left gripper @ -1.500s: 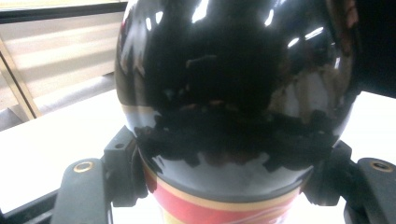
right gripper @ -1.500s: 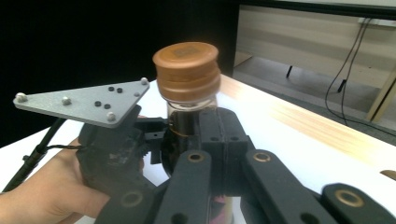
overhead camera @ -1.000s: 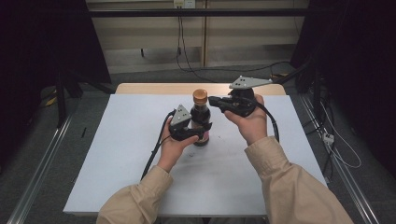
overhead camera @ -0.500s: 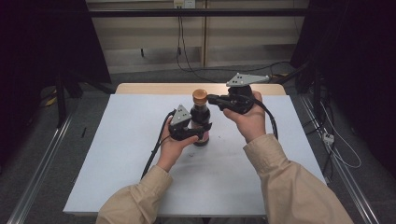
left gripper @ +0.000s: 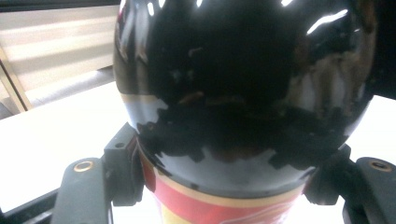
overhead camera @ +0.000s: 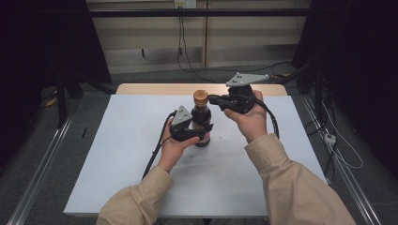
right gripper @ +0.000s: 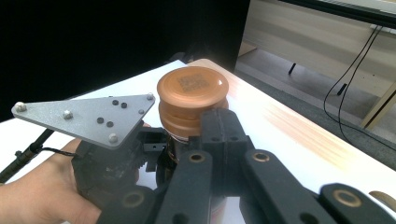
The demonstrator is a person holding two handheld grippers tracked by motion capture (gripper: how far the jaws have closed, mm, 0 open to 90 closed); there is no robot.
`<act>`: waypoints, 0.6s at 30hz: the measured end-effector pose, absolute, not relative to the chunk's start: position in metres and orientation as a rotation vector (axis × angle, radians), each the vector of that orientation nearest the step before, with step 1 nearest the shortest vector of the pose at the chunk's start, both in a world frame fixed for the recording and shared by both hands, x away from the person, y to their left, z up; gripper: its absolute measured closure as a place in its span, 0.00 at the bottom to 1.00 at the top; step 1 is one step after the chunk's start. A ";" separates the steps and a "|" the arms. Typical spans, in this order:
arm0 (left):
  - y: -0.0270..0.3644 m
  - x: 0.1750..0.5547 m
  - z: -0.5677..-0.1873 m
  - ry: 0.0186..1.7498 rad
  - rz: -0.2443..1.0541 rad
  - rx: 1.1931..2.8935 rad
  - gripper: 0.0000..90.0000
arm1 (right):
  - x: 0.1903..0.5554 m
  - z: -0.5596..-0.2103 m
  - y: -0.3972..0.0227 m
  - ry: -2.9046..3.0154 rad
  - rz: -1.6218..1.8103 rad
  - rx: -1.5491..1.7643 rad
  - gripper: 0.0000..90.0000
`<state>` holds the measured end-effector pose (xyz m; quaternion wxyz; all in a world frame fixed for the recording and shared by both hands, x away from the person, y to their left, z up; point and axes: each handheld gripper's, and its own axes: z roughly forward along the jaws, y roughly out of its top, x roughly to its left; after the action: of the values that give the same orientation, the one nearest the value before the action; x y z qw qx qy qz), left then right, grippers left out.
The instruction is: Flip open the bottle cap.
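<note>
A dark glossy bottle point(overhead camera: 202, 121) with a brown cap point(overhead camera: 200, 96) and a red label band stands upright on the white table top point(overhead camera: 117, 154). My left gripper point(overhead camera: 199, 134) is shut on the bottle's body, one jaw on each side; in the left gripper view the bottle point(left gripper: 243, 84) bulges large between the pads point(left gripper: 123, 172). My right gripper point(overhead camera: 212, 99) comes in level from the right, shut, its tip beside the cap. In the right gripper view the closed jaws point(right gripper: 217, 123) end just in front of the cap point(right gripper: 192, 91), with nothing between them.
A strip of bare wood point(overhead camera: 155, 88) runs along the table's far edge. Cables point(overhead camera: 187, 65) lie on the floor behind it, and metal rails point(overhead camera: 33, 187) flank the table. The left gripper's grey plate point(right gripper: 84, 116) and the hand holding it sit below the cap.
</note>
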<state>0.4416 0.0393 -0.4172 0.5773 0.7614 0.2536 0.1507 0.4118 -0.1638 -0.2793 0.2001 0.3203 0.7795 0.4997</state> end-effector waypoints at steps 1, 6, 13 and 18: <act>0.039 0.442 -0.417 0.593 0.355 1.783 0.33 | 0.412 -0.279 -0.164 2.182 1.398 0.894 1.00; 0.039 0.443 -0.419 0.620 0.329 1.775 0.33 | 0.412 -0.279 -0.163 2.187 1.392 0.889 1.00; 0.036 0.440 -0.428 0.626 0.385 1.807 0.33 | 0.411 -0.275 -0.159 2.205 1.382 0.867 1.00; 0.034 0.441 -0.429 0.628 0.408 1.794 0.33 | 0.412 -0.275 -0.161 2.194 1.390 0.864 1.00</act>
<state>0.4407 0.0342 -0.4287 0.5638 0.7621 0.2670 0.1733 0.4121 -0.1611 -0.2749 0.2008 0.3090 0.7852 0.4976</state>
